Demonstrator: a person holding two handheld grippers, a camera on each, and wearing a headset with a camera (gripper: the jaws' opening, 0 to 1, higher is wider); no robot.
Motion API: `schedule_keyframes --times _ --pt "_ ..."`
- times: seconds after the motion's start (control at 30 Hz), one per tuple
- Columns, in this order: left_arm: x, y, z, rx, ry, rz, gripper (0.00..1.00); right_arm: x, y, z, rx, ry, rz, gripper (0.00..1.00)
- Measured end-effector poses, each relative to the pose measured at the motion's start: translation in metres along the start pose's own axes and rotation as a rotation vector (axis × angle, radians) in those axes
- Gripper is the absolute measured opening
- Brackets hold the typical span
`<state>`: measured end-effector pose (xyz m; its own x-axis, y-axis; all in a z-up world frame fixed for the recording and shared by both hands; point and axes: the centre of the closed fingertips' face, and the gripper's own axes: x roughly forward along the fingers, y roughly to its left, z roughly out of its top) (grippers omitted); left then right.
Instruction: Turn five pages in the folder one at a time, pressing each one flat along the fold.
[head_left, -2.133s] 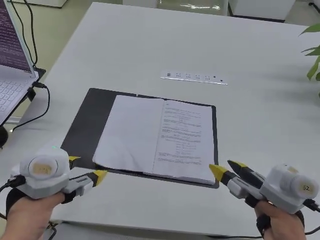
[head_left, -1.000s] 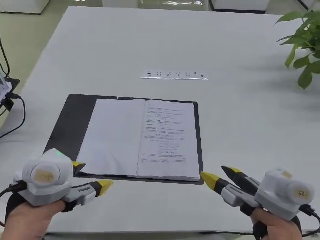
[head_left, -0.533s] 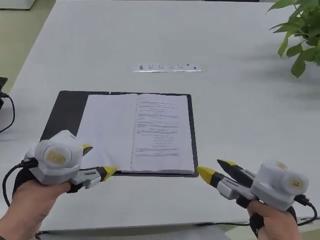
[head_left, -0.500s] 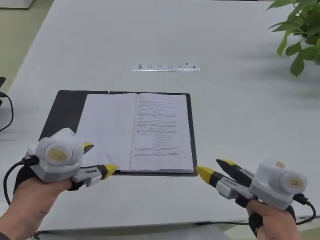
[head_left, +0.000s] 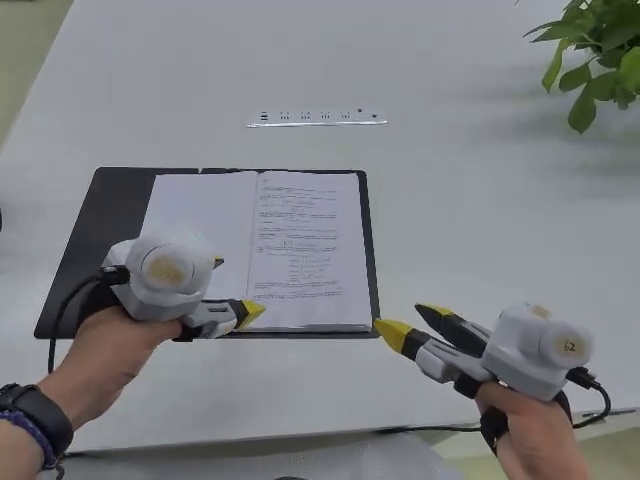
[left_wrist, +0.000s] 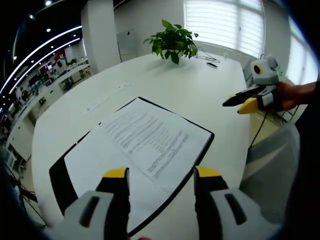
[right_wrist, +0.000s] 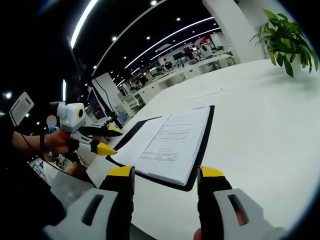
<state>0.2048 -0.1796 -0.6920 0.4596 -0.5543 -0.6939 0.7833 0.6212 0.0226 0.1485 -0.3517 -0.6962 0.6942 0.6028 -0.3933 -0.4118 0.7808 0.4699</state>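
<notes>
moving in over folder (head_left: 300, 245), left gripper (head_left: 234, 287), jaws apart

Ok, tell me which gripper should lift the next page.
Right, probably. The right gripper sits open just off the free corner of the printed page, while the left gripper hovers open over the blank page, near the fold.

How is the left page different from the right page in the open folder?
The left page is blank; the right page is full of printed lines. The left tongs hang over the left page's near edge, while the right page shows nearly whole. Both are white and lie flat in the black folder.
</notes>
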Motion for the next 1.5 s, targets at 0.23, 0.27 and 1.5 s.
schedule_keyframes --times 0.23,0.27,1.5 --pt "0.025 -0.013 0.015 0.027 0.001 -0.046 0.5 0.002 -0.001 -0.004 0.002 0.022 0.011 0.49" --pt "0.027 -0.014 0.016 0.031 0.003 -0.051 0.5 0.002 -0.002 -0.004 0.003 0.025 0.011 0.49" --pt "0.138 -0.071 0.005 0.057 0.12 -0.131 0.5 0.004 -0.02 -0.016 0.047 0.072 0.007 0.47"
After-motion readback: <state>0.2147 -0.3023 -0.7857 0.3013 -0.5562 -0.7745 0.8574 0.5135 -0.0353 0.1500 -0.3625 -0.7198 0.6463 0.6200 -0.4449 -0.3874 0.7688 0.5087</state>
